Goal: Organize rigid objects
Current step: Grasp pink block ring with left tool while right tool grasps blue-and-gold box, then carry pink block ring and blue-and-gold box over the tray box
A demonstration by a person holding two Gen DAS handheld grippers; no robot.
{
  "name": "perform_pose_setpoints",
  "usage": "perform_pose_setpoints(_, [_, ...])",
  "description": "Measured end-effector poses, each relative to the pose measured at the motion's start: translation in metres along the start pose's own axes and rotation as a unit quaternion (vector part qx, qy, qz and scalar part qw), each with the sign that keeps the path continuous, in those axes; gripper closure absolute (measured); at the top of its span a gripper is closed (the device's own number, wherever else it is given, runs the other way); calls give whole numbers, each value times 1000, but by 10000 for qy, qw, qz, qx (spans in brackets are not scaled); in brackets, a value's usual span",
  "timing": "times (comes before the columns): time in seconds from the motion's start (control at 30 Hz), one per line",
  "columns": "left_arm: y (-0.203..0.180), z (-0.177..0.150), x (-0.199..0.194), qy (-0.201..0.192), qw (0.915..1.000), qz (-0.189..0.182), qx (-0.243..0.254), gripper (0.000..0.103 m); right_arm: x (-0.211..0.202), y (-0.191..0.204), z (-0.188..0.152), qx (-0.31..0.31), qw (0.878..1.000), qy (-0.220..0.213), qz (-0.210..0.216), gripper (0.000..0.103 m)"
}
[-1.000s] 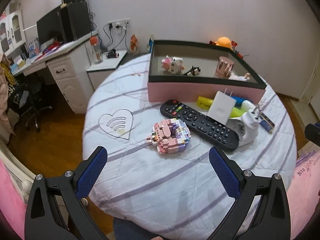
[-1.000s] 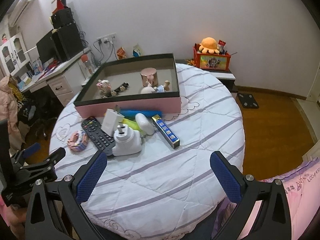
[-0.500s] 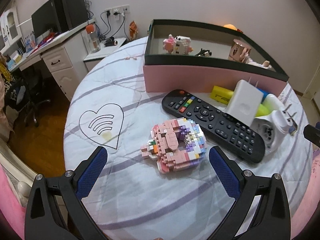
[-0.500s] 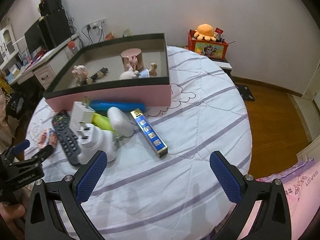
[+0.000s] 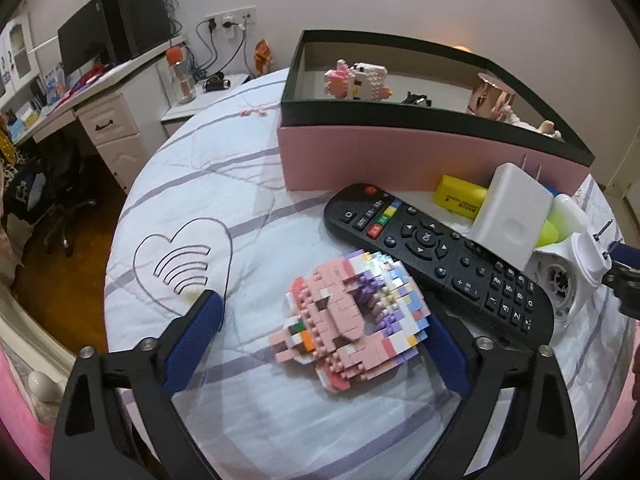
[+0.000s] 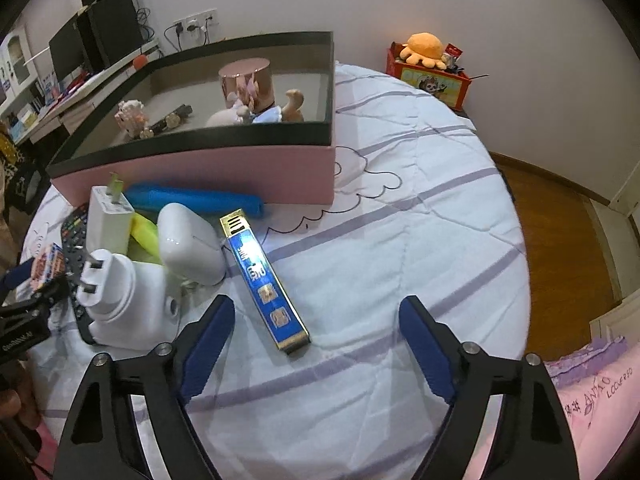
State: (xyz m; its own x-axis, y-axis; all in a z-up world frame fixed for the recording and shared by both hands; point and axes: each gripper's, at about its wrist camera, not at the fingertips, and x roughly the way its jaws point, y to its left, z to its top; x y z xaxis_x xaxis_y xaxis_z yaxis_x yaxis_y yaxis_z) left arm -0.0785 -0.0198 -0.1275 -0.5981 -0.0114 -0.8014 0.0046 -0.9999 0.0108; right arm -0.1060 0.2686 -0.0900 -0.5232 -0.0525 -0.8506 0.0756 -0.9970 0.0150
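Bedspread [image 5: 248,420] | left gripper [image 5: 324,344] spread, brick toy [image 5: 352,320] hides right pad | right gripper [image 6: 316,344] spread, empty

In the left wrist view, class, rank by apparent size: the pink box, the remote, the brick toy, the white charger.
1. pink box
2. remote
3. brick toy, enlarged by nearness, so close to the remote
4. white charger

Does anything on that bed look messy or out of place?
Yes. In front of the pink box, loose items are piled: a white charger leans on the remote, and a brick figure lies on its side.
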Motion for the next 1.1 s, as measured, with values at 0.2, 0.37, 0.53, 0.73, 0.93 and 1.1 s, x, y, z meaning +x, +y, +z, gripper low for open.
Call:
perform_pose_setpoints(0.2, [-5,2,-5,-117,9997,-191,123,40,7,7,5,-221,9997,-90,12,34])
perform_pose_setpoints(0.37, [-3,1,-7,-142,9996,-237,90,40,3,15,3,-381,9991,-102,166,72])
perform_pose_setpoints(0.53, [-3,1,-12,-172,9995,-245,87,40,-2,13,1,-281,9993,-138,179,88])
perform_pose_setpoints(0.73, [-2,2,-27,-297,9992,-258,83,40,-12,3,-6,-39,9995,-158,289,88])
perform_pose_setpoints(0.93, [-3,8,-51,-487,9982,-321,133,40,-29,-3,-9,108,9990,-283,318,88])
perform_pose_setpoints(1.1, [-2,20,-73,-696,9966,-429,120,40,-51,2,-1,63,9979,-530,367,88])
